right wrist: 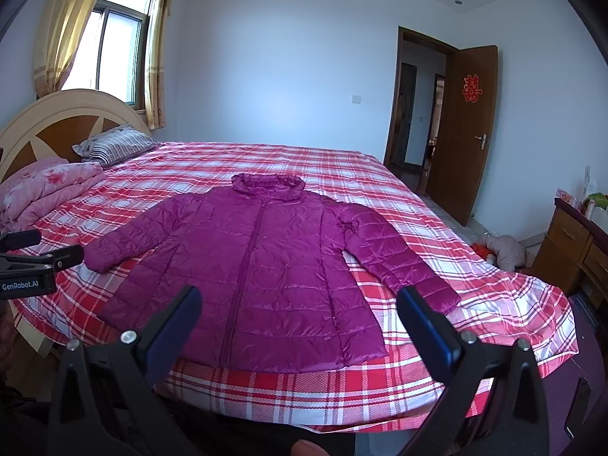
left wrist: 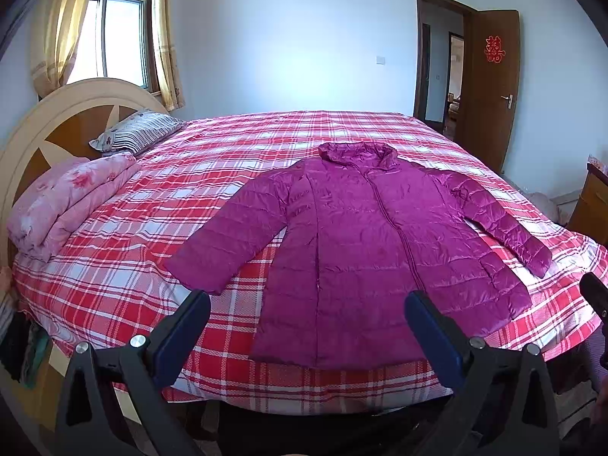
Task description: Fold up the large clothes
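The purple coat [left wrist: 364,243] lies flat on the checked bed [left wrist: 152,266], front up, zipped, both sleeves spread out, so it is ready to fold. Its collar points to 12 o'clock and its hem to 6. The left claw [left wrist: 307,315] and the right claw [right wrist: 300,311] are both wide and hold nothing; they hang near the hem, not touching it, I think to pick a sleeve first
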`<state>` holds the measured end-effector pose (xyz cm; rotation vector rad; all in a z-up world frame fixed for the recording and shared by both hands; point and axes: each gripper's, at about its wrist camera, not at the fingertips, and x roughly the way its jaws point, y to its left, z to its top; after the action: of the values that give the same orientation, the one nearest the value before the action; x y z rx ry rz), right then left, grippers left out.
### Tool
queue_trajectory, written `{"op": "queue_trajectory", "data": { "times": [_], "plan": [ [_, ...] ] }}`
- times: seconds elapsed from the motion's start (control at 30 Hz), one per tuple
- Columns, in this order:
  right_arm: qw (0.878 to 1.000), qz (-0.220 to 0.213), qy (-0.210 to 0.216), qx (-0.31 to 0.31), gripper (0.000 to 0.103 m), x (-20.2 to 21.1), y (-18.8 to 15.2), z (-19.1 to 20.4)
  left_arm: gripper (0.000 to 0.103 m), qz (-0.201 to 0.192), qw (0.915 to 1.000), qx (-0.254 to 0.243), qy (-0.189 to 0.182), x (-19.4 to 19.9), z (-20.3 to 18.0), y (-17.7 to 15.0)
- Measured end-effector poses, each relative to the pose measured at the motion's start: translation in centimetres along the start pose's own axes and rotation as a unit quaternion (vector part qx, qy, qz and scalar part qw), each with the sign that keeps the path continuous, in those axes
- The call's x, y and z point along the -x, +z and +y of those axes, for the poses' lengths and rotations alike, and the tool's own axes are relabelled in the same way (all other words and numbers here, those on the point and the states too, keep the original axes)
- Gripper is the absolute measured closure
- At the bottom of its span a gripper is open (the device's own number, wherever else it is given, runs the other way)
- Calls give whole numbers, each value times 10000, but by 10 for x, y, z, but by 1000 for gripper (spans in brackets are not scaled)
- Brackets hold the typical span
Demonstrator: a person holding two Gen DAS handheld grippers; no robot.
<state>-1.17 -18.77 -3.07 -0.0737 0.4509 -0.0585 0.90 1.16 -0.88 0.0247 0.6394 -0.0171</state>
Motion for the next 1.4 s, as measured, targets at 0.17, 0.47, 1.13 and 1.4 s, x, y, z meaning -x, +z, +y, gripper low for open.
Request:
{"op": "queue_trajectory", "data": {
  "times": [0.17,0.47,1.13,1.4],
  "plan": [
    [10000,13,2,17,0,0,0,2,1,13,10000,1,6,-1,1,-1],
    [10000,12,1,14,0,0,0,2,1,17,10000,-2,7,-1,2,-1],
    [10000,31,47,-33,0,-4,-2,2,1,52,10000,10,-2,-10,5,-4],
    [9996,169,181,-169,0,-35,-11,-20,1,283,9985,-263,-395,-38,-11,-10]
  ]
}}
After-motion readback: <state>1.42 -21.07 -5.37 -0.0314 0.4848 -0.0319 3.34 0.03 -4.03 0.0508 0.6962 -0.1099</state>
